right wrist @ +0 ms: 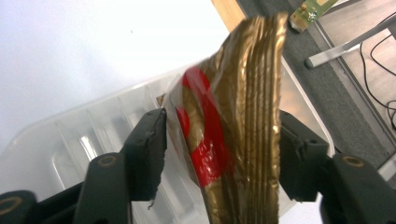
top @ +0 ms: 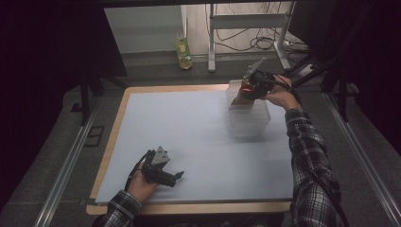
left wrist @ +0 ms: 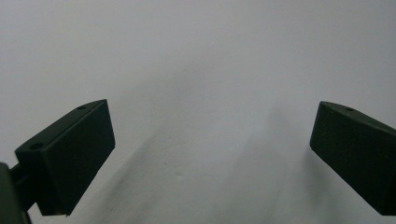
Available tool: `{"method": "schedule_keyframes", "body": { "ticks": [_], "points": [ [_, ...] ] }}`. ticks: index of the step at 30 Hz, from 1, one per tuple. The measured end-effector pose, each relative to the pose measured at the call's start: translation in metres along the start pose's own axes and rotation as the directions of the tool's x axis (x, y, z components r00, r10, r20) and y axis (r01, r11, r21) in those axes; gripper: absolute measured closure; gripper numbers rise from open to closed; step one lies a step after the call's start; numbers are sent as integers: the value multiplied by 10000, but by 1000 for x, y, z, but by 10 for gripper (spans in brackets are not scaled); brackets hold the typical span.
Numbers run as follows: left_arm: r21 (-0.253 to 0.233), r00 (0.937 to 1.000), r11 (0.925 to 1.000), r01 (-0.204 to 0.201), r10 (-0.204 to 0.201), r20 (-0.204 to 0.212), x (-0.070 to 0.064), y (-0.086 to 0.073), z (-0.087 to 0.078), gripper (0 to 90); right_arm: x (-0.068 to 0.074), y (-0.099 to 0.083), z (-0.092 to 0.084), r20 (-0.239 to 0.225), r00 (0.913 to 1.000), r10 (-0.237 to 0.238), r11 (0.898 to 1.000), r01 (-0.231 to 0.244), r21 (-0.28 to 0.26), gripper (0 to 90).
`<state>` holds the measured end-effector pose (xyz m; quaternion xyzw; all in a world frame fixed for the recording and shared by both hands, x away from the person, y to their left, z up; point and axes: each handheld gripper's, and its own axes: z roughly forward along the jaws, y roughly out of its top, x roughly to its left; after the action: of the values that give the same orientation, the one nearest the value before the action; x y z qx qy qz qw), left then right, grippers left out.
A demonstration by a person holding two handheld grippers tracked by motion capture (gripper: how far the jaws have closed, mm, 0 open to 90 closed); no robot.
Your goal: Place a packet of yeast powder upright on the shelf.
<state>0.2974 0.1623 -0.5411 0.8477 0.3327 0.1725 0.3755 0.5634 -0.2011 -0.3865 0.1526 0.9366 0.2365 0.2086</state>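
A gold and red foil packet (right wrist: 233, 116) hangs upright between the jaws of my right gripper (right wrist: 222, 135), over a clear plastic bin (right wrist: 70, 149). The jaws stand apart on either side of it, and the packet's edges just brush the pads without being squeezed. From the high view, the right gripper (top: 253, 82) hovers over the far rim of the bin (top: 248, 118) at the back right of the mat, the packet (top: 246, 87) under it. My left gripper (top: 177, 176) rests open near the front left, nothing between its jaws (left wrist: 212, 140).
A pale blue mat (top: 189, 132) covers the wooden table. On the floor beyond the far edge stands a yellow-green bottle (top: 183, 52), near a metal frame's legs and cables. Dark curtains flank both sides.
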Motion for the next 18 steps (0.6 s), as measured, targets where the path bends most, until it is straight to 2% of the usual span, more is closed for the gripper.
{"method": "schedule_keyframes", "body": {
  "ticks": [10,12,14,16,18],
  "points": [
    [28,10000,10000,-28,28,16,0,0,0,1,2,3,-5,-228,9974,678,9946,-694,-773,271],
    [19,10000,10000,-27,27,8,0,0,0,1,2,3,-6,-331,9953,908,9905,-937,-1006,241],
    [9,10000,10000,-22,22,11,0,0,0,1,2,3,-6,-382,9948,941,9891,-978,-1101,236],
    [12,10000,10000,-25,25,6,0,0,0,1,1,3,-8,-557,9912,1202,9821,-1269,-1395,212],
    [16,10000,10000,-23,23,9,0,0,1,1,1,4,-9,-613,9908,1207,9812,-1285,-1438,201]
  ]
}}
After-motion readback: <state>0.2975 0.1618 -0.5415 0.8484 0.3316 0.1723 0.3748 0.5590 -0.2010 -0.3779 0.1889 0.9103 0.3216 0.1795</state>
